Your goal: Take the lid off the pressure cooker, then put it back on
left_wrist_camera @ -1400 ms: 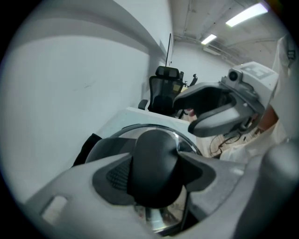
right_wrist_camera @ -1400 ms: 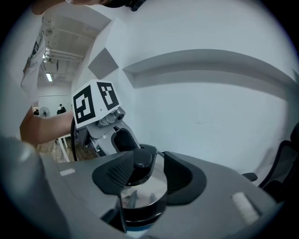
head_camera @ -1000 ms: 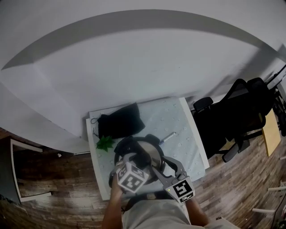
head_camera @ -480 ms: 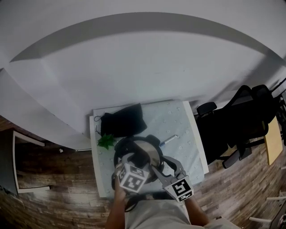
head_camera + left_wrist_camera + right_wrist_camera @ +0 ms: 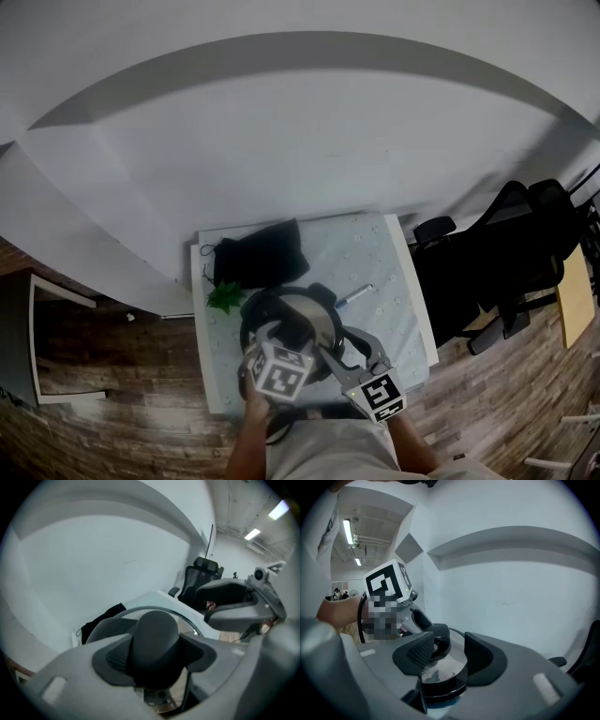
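The lid [image 5: 440, 667] is polished metal, mirror-glossy, under a matt black plastic knob [image 5: 154, 644]. The right gripper [image 5: 447, 645] is smooth matt grey plastic with ribbed black pads [image 5: 417, 651]. The bag [image 5: 258, 255] looks like soft matt black cloth; the floor [image 5: 112, 431] is grained brown wood planks.

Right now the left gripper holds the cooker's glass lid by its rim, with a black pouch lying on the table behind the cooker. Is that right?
Not quite. The left gripper is closed on the black knob of the lid, not on its rim, as the left gripper view shows. The black pouch does lie on the table behind the cooker.
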Demonstrator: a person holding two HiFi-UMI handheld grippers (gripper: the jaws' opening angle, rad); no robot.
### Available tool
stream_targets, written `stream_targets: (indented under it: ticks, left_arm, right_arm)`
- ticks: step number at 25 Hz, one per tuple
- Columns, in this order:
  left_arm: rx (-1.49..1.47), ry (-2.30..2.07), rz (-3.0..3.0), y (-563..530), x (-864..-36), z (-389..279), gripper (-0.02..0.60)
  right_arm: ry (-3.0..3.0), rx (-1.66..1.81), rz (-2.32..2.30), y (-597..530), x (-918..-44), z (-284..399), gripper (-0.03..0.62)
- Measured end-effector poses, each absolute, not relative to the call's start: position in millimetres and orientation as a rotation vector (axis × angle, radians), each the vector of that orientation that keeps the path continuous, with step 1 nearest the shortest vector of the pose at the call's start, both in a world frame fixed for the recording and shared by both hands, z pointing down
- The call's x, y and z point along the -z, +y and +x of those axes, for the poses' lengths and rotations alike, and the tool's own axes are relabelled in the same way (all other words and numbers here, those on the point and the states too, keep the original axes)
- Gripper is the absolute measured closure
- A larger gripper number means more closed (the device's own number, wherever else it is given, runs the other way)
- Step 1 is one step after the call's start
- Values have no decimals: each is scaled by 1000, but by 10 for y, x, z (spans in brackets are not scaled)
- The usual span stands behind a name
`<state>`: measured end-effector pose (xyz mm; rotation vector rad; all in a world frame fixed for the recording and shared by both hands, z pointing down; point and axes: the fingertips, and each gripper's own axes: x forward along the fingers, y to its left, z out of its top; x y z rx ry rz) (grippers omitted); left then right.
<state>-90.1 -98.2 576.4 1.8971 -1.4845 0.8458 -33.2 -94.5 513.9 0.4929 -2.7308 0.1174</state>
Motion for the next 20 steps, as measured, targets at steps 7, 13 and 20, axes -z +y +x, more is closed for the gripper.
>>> stream_targets:
  ticks: [7, 13, 20]
  left_arm:
    - [-783, -1566, 1913, -968, -5732, -896, 295]
    - [-645, -1631, 2061, -955, -5639, -917, 293]
    - [-484, -1721, 2176, -822, -5309, -989, 267]
  right_arm:
    - [-2733, -109, 516, -916, -5112, -311, 405]
    - [-2741, -105, 530, -905, -5081, -323, 405]
    - [-2751, -129, 563, -866, -5043, -316, 405]
